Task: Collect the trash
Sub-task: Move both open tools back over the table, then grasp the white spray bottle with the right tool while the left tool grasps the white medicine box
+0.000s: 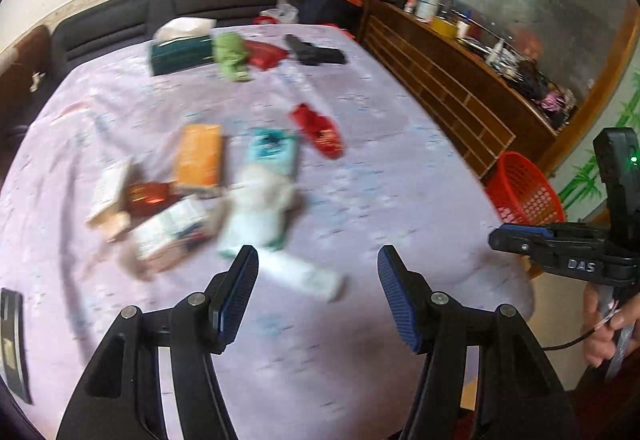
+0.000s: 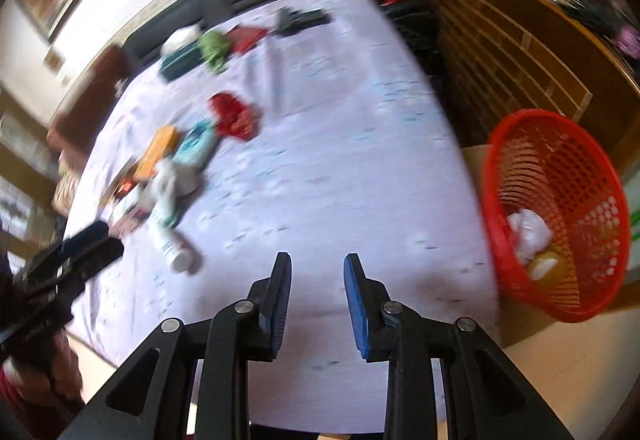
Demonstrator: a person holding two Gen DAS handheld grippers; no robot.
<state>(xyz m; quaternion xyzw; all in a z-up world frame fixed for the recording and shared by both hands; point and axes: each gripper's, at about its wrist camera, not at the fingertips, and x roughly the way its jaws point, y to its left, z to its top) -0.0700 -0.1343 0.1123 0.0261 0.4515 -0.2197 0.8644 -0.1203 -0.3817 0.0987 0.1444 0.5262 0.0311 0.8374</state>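
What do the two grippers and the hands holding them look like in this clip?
Both grippers, left and right, are black with ribbed blue pads and silver pivot pins. The right one's side carries white letters "DAS" and a green light. A thin black cable runs by the bare right hand.

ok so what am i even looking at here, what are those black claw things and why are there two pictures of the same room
The claws are two-finger grippers, and a person holds one in each hand; there is no robot arm. Each carries a wide-angle camera looking out along its fingers, so one picture comes from the left gripper and the other from the right gripper. Both are open and hold nothing.

Below them is a bed with a pale purple sheet. Scattered on it is trash: an orange box, a teal packet, a red wrapper, a white bottle and more, blurred by motion. Beside the bed stands a red mesh basket with some crumpled white paper inside, apparently the trash bin.
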